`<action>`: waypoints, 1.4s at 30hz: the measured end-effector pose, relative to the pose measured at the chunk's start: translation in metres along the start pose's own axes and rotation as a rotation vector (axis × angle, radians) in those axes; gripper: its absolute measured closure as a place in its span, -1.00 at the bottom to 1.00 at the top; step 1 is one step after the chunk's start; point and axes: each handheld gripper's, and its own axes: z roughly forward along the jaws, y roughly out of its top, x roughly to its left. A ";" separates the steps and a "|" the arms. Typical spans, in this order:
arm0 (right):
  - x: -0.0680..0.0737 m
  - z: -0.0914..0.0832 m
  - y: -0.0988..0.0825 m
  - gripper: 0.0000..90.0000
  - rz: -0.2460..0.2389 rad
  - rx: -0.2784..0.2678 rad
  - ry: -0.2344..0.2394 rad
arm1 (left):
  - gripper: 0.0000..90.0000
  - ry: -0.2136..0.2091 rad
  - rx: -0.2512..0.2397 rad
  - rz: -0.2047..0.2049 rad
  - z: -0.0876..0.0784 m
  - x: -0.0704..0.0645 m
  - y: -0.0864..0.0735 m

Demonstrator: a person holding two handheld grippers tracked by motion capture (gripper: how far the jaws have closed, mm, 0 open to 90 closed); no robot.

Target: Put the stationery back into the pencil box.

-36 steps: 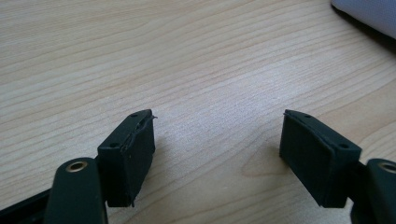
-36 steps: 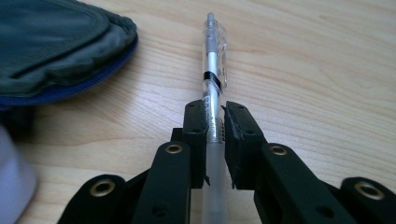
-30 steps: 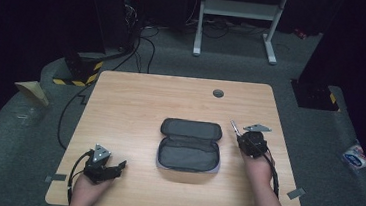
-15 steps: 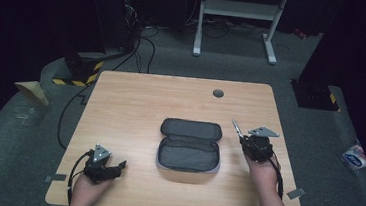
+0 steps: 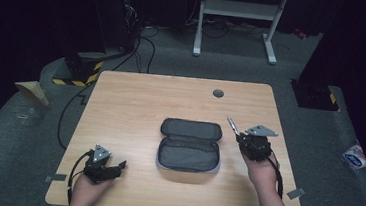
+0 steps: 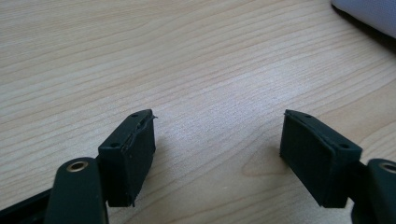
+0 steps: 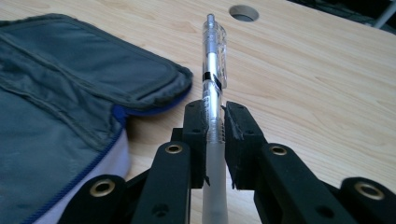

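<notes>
The right gripper was clamped on a pen at centre frame, beside the open case; the left gripper was held released.

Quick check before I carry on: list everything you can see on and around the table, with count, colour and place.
pen: one, clear barrel, clamped in the right hand-held gripper, tip end pointing away over the table
pencil case: one, grey, lying open at the table's middle
table: one, light wood, with a round cable hole near its far edge
metal stand: one, pale grey, on the floor beyond the table
cables: several, black, on the floor at far left
left hand-held gripper: one, black, jaws open, near left corner
right hand-held gripper: one, black, right of the case
</notes>
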 end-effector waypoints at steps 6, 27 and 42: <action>0.015 -0.001 0.006 0.75 -0.031 -0.014 0.034 | -0.40 0.000 0.000 0.001 0.000 0.000 0.000; 0.074 0.014 0.025 0.75 -0.170 -0.018 0.165 | -0.41 -0.007 0.000 -0.001 0.000 0.000 0.000; 0.118 0.020 0.029 0.75 -0.270 -0.031 0.269 | -0.40 -0.011 -0.001 0.002 0.000 0.001 0.000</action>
